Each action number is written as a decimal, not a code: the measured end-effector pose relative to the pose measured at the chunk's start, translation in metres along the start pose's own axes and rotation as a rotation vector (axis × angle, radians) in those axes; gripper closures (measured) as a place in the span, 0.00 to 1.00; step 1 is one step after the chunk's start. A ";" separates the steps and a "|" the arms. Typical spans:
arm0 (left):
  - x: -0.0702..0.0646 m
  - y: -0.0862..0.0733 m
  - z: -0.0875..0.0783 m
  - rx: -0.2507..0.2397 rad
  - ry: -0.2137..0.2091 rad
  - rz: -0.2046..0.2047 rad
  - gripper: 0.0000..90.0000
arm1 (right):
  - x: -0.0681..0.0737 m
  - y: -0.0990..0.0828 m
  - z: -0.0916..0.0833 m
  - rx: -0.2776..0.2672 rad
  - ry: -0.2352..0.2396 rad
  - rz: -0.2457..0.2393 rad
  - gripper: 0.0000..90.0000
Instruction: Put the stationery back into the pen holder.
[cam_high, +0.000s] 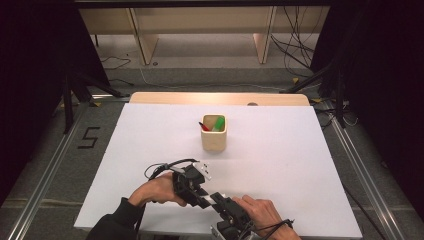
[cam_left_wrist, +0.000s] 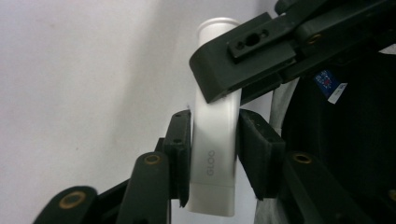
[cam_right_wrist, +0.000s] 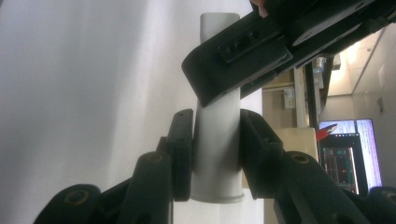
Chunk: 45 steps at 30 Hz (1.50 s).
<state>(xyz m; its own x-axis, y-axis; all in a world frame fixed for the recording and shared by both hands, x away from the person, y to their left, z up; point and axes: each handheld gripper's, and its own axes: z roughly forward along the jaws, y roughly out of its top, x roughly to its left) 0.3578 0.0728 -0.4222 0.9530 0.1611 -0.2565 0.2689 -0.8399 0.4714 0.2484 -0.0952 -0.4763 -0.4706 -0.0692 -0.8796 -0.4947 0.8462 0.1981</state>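
Paper sheet (cam_high: 280, 165), white, covers a wooden table (cam_high: 220, 98); cables trail on the grey floor beyond. Mid-frame stands a wooden cup (cam_high: 214, 134) of markers. At lower centre, left gripper (cam_high: 200, 191) and right gripper (cam_high: 218, 202) each clamp a white "GLOO" glue stick (cam_left_wrist: 215, 154), its long axis running between them.

Cup (cam_high: 214, 136) on worktop (cam_high: 280, 165), centre, toward far edge; pens (cam_high: 212, 124) inside it. Both grippers at near edge, left gripper (cam_high: 200, 176) just left of right gripper (cam_high: 223, 202), a tube (cam_left_wrist: 215, 140) between them.
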 end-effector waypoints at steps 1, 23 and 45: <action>0.000 0.000 0.000 -0.002 -0.003 0.003 0.75 | 0.000 0.000 0.000 -0.003 -0.002 -0.001 0.75; 0.000 -0.005 -0.015 -0.044 0.035 -0.011 0.78 | -0.023 -0.018 -0.012 -0.022 0.092 0.279 0.44; 0.018 -0.015 -0.039 -0.296 0.269 -0.181 0.78 | -0.060 -0.084 -0.032 -0.134 0.179 1.251 0.31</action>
<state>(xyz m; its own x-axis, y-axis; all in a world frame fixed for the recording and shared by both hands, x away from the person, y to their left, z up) 0.3765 0.1080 -0.4008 0.8785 0.4546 -0.1469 0.4262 -0.6069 0.6708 0.2950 -0.1792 -0.4267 -0.7545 0.6563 0.0074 0.2926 0.3261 0.8989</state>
